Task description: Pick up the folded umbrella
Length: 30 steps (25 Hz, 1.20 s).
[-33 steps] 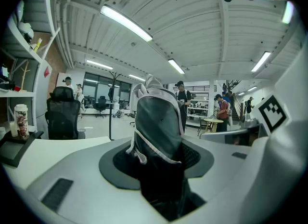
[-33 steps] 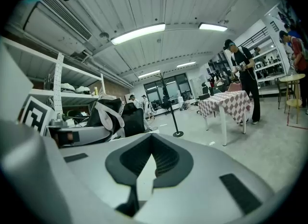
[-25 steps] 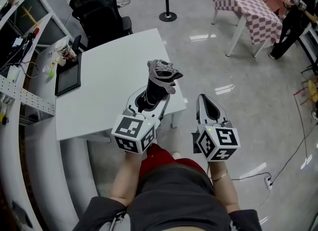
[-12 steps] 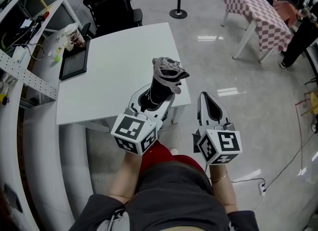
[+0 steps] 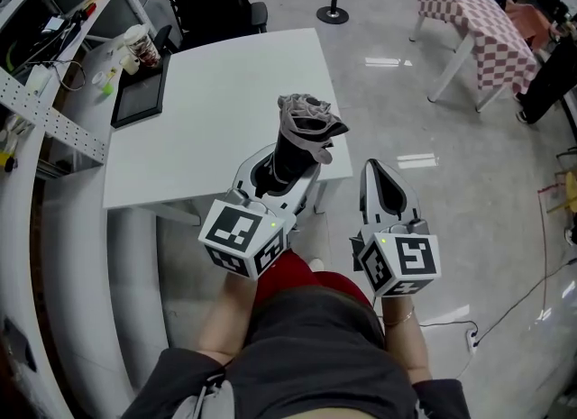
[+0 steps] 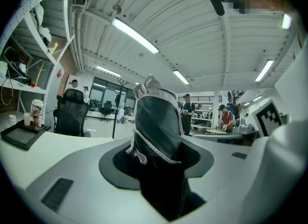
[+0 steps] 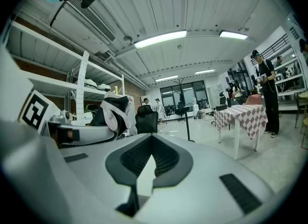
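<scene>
While the folded umbrella (image 5: pixel 304 134) sits between the jaws of the left gripper (image 5: pixel 276 172), the step in hand is a clean lift.

Left gripper view: jaws closed on the dark sleeve partway along its length, pressing from both sides. The grey-trimmed gathered end sticks out past the tips.

Head view: umbrella lies along the gripper's line, over the near right corner of the white table (image 5: pixel 207 93). It looks to be off the surface, but from so steep an angle I cannot judge the clearance.

Right gripper (image 5: pixel 379 170): beside the left, past the table edge over the floor, jaws tip to tip with nothing in them.

Notes for doing it well:
- Hold the squeeze steady. The fabric is soft and may slip or sag at the free end, so no sudden wrist roll.
- Raise straight and level, away from the table edge.
- Black tray (image 5: pixel 140 97) and cup (image 5: pixel 141 45) at the far left corner are well apart, no hazard.
- Right gripper could steady the free end if it droops.
</scene>
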Each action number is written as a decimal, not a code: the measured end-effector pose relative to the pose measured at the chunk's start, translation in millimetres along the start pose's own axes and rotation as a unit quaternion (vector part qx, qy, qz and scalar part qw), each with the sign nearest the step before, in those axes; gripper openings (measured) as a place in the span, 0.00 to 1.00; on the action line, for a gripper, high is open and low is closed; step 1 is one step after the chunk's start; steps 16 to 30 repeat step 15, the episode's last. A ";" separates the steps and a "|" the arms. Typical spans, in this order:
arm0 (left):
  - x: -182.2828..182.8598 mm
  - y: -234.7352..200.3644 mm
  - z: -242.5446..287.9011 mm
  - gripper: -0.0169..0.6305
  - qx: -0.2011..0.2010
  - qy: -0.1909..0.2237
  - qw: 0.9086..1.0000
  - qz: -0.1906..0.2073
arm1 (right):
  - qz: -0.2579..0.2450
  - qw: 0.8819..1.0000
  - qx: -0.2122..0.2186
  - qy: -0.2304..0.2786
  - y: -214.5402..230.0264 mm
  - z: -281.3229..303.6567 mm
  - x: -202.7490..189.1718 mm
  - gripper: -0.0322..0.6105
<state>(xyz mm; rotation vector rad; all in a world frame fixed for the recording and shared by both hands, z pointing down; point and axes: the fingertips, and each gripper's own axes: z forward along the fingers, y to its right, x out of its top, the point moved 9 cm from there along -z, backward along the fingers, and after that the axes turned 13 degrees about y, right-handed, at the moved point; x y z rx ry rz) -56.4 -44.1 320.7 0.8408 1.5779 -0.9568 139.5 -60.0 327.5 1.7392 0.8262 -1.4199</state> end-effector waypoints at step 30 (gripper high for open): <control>10.5 2.9 -19.0 0.34 0.011 0.006 1.000 -0.001 | 0.005 1.000 -0.002 -0.004 -4.7 -3.7 4.4 0.08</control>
